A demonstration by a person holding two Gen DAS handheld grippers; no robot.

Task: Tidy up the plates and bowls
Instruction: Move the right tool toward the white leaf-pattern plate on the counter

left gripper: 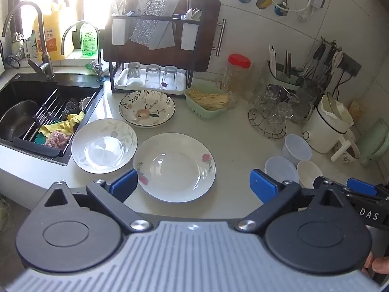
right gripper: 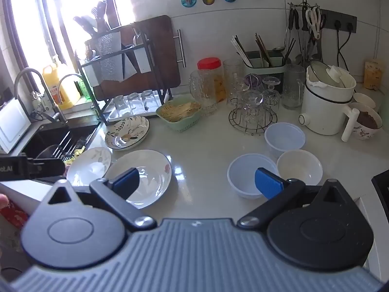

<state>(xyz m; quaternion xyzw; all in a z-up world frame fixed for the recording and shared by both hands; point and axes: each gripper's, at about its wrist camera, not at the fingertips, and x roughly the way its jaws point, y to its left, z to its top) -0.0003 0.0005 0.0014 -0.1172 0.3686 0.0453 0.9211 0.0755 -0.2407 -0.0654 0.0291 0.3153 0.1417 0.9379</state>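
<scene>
Plates lie in a loose cluster at centre left of the left wrist view: a rose plate (left gripper: 174,167) nearest, a leaf plate (left gripper: 104,145) to its left by the sink (left gripper: 14,87), and a flower plate (left gripper: 147,108) above them, in front of the rack (left gripper: 150,48). The rose plate and leaf plate sit rim to rim, touching or nearly so; the flower plate is just beside both. Three bowls group at lower right of that view: a pale bowl (left gripper: 280,171), a second bowl (left gripper: 297,149) above it and a cream bowl (left gripper: 309,172) to its right, all close together.

The left gripper (left gripper: 193,185) is spread wide and holds nothing, its fingers framing the rose plate from above the counter's near edge. The right gripper (right gripper: 198,182) is likewise spread and empty, with the pale bowl (right gripper: 250,177) behind its right finger.

The plates look like glazed ceramic: stiff, fairly heavy, slick and breakable, so a pinch across the raised rim, with one finger slid under the lip, seems the surest hold. Set down flat, they would stack well. The bowls look like thin plastic or light ceramic, I cannot tell which; a pinch over the wall at the rim should do, and they would probably nest. The glasses (right gripper: 252,107) near the bowls are a knock risk.
</scene>
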